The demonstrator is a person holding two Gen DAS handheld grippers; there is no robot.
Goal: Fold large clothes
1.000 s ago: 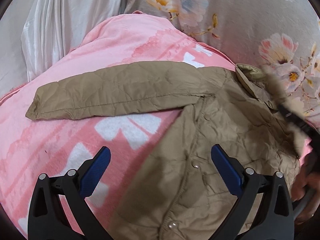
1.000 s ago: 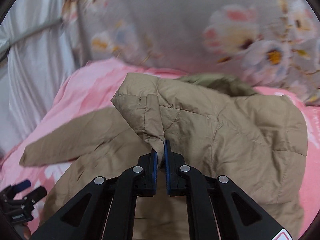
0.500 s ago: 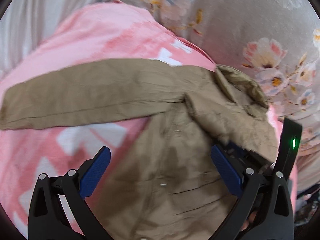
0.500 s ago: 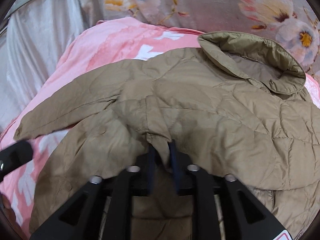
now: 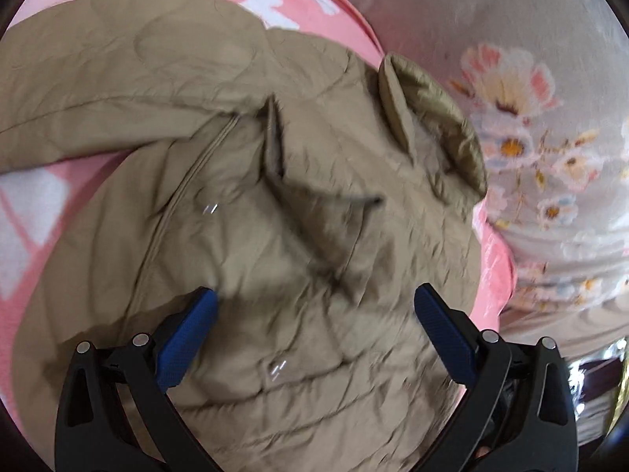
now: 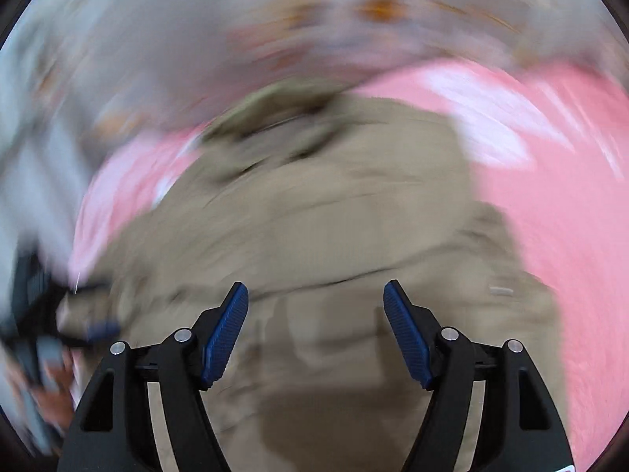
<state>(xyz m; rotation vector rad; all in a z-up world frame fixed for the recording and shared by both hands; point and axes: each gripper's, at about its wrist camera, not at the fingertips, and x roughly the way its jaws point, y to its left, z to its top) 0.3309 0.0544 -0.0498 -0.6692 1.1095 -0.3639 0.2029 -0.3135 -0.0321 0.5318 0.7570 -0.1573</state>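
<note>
The tan quilted jacket (image 5: 275,236) lay spread on the pink blanket (image 5: 35,212), its collar (image 5: 432,118) at the far right beside the grey floral sheet (image 5: 530,78). The left gripper (image 5: 314,330) hung over the jacket's front, its jaws wide and empty. The right gripper (image 6: 316,334), in a badly blurred view, had just been opening its jaws; they stood apart over the fabric, nothing pinched between them.

left gripper (image 5: 314,322): fingers spread, empty | right gripper (image 6: 316,322): fingers just opened, nothing between
</note>
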